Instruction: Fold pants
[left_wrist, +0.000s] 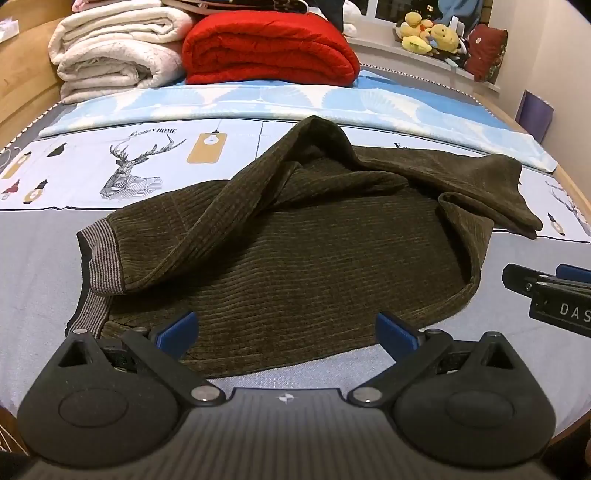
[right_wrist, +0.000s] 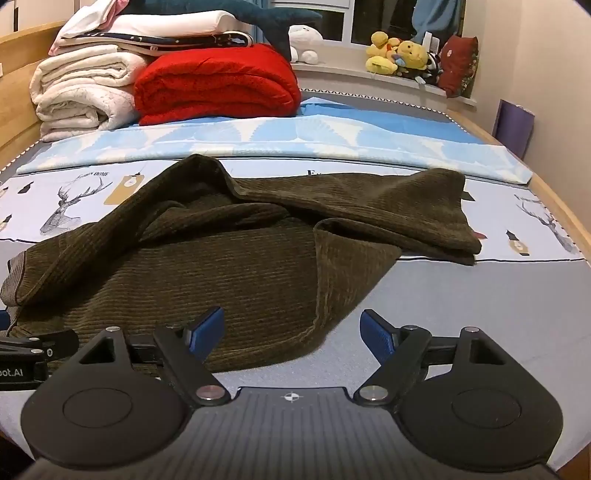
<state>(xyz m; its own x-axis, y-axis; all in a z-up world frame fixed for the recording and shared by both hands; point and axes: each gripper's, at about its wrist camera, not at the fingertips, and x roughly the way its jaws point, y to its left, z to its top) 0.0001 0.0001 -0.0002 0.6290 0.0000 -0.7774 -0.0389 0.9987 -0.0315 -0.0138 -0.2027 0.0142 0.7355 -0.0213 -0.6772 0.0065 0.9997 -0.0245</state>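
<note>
Dark olive corduroy pants (left_wrist: 288, 251) lie loosely bunched on the bed, with a striped grey waistband (left_wrist: 103, 258) at the left and a leg end flopped to the right (left_wrist: 491, 184). They also show in the right wrist view (right_wrist: 229, 266). My left gripper (left_wrist: 286, 332) is open and empty, its blue pads over the near edge of the pants. My right gripper (right_wrist: 293, 332) is open and empty at the pants' near right edge. The right gripper's body shows at the right of the left wrist view (left_wrist: 554, 295).
A printed bedsheet (left_wrist: 55, 258) with deer drawings covers the bed. A folded blue sheet (left_wrist: 258, 99) lies behind the pants. A red blanket (left_wrist: 269, 48) and white blankets (left_wrist: 114, 48) are stacked at the back. Plush toys (left_wrist: 428, 33) sit on the windowsill. A wooden bed frame (right_wrist: 554, 206) runs along the right.
</note>
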